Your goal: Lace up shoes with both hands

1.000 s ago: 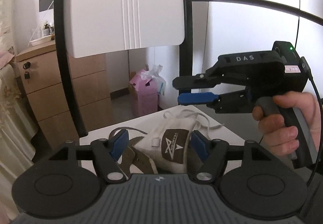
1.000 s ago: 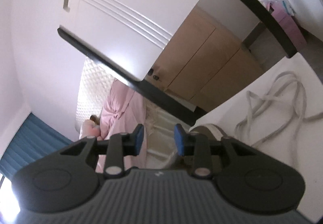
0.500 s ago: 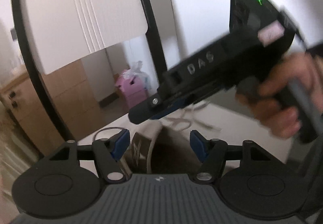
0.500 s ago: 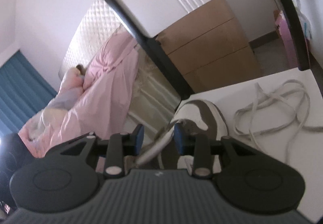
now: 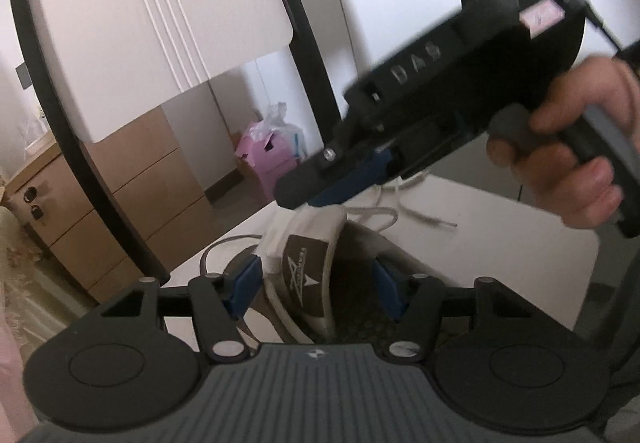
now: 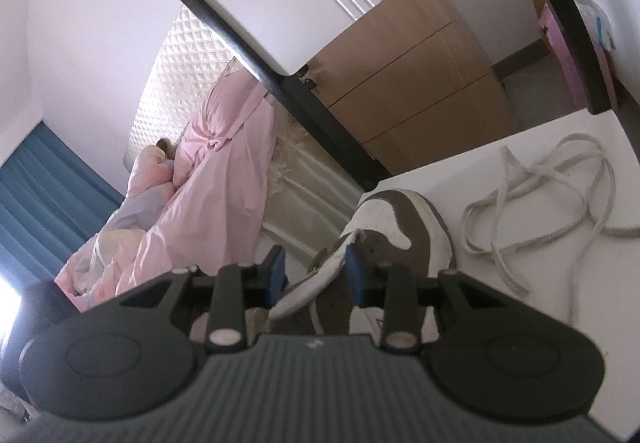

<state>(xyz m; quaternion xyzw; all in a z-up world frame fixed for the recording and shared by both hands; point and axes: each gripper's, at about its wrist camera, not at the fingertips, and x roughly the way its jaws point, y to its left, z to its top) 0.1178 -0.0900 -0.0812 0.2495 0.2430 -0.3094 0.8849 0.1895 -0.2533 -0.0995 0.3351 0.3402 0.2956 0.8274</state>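
Left gripper (image 5: 318, 285) fingers closing around the shoe (image 5: 308, 267) tongue, not yet pressing. Right gripper (image 6: 316, 273) fingers narrow, nothing gripped, over the shoe on the tabletop (image 6: 560, 299). Loose lace (image 6: 540, 203) beside.

White walls, wooden drawers (image 5: 132, 199) — pink bedding (image 6: 208, 179).

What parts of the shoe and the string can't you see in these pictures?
- Left wrist view: the heel end of the shoe is hidden behind the left gripper; its jaws are closing around the tongue.
- Left wrist view: most of the loose lace is covered by the right gripper.
- Right wrist view: the shoe's back half is hidden by the gripper body.
- Right wrist view: the lace's end is cut off by the right edge.
- Both views: the eyelets are too blurred to count.
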